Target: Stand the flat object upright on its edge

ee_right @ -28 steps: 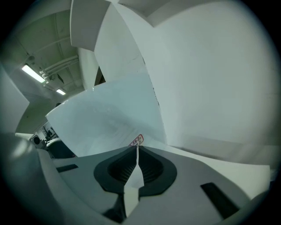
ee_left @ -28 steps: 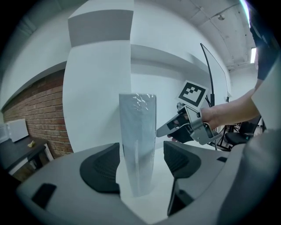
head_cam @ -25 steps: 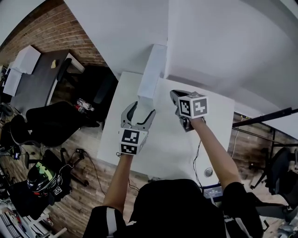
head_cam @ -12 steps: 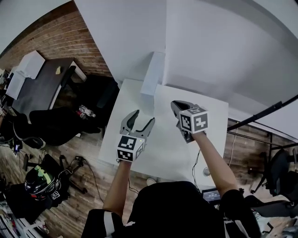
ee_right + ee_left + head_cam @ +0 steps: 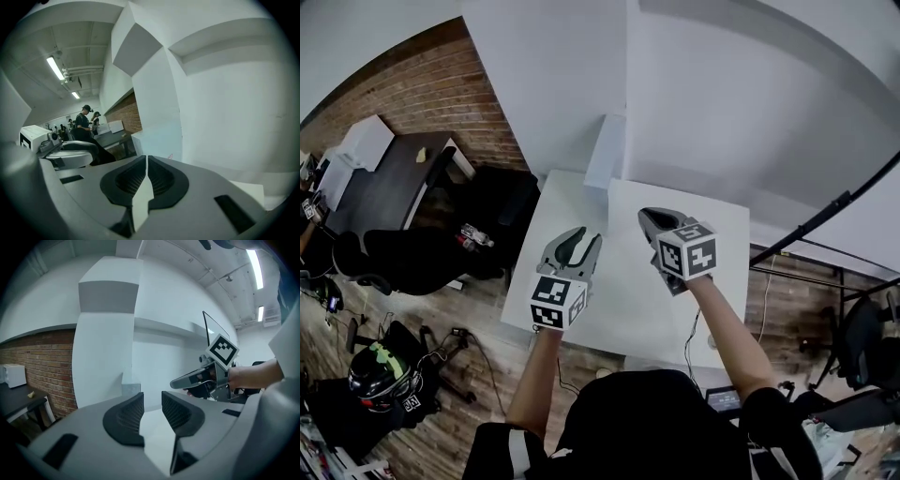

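At the far edge of the white table (image 5: 623, 291), left of that edge's middle, the flat white object (image 5: 606, 155) stands upright. Both grippers hover over the table, neither touching the object. The left gripper (image 5: 586, 236) has just been closing its jaws; they stand partly apart with nothing between them. The right gripper (image 5: 645, 217) has its jaws pressed together, empty.

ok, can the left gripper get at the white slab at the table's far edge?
Probably yes. The left gripper faces the white slab with only bare table between them; its jaws, which have just been closing, stand apart and hold nothing.
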{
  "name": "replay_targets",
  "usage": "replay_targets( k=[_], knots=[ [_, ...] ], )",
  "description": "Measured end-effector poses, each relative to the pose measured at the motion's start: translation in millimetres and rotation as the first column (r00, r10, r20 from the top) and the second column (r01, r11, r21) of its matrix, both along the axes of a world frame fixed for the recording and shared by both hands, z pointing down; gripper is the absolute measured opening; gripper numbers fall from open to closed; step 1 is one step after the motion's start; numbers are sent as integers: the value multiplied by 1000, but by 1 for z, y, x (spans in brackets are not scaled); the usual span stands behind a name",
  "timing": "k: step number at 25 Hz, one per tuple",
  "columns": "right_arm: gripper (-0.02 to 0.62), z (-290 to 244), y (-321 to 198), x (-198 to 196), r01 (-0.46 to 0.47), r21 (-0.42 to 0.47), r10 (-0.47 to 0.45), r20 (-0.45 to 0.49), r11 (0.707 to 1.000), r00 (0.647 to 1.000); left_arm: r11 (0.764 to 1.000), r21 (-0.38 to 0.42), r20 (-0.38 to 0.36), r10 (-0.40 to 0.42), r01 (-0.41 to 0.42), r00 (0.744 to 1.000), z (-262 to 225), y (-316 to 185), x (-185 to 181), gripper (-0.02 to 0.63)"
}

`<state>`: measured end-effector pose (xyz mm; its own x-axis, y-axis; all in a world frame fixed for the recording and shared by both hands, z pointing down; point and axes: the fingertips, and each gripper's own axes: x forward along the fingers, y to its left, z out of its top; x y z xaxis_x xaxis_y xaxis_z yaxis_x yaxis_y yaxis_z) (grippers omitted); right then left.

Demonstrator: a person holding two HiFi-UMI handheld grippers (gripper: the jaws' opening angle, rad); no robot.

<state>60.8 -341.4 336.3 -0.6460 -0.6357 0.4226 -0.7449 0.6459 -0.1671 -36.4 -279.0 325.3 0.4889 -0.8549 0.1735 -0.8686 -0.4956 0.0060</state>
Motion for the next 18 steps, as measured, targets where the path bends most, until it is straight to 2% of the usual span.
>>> replay_targets(
  k=[4,10,18],
  knots=[
    [48,-15,26,-1,-9,37,8,27,999,1000,1000,3,-49,12,-12,999,-20,22,4,86],
    [48,-29,67,-3,-1,87,-2,34,996,999,998,51,-53,28,-25,998,-39,52,11,28],
    [44,-52,122,-16,41,190,-45,17,981,999,992,116,-40,59,-54,997,-58,100,16,12]
  ],
)
